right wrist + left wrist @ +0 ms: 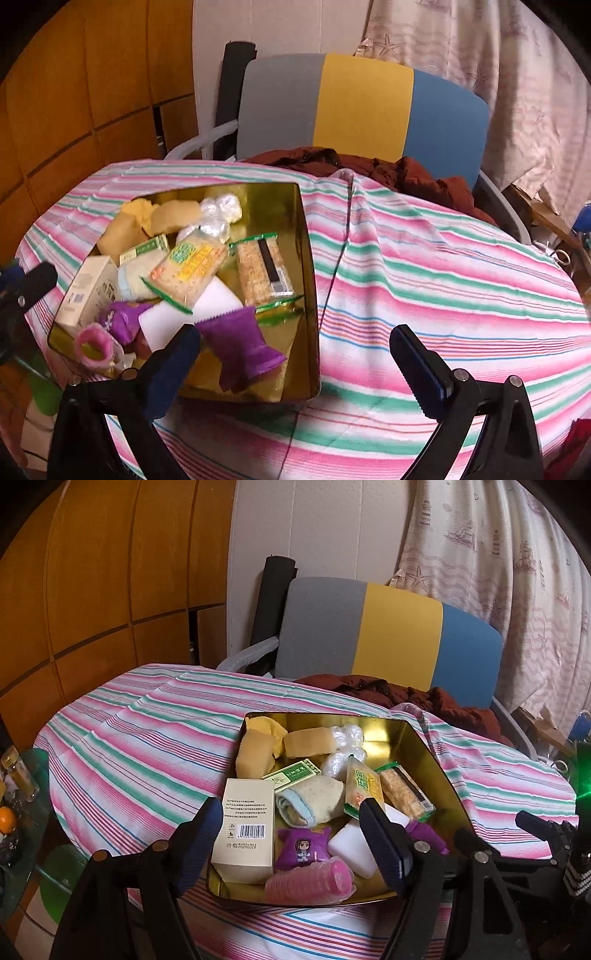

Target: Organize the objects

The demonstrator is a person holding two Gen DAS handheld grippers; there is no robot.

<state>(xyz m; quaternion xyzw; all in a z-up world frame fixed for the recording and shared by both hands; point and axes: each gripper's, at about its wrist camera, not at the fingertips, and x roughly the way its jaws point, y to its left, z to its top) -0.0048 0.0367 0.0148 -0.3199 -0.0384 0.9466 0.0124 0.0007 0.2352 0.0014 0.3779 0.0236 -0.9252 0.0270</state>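
Evidently a sorting job, at the pick-from-tin stage.
Table cloth: striped, bare right of the tin; good place to lay items out.
Gold tin: on the cloth, crowded; best emptied from the top layer down.
Cream box: against the tin's left wall, rigid; grip across the narrow faces.
Cracker packs: topmost, slippery; pinch lightly at a sealed edge.
Purple sachet: near front wall, soft.
Left gripper: spread wide, empty, poised over the tin's front.
Right gripper: spread, empty, astride the tin's right wall.
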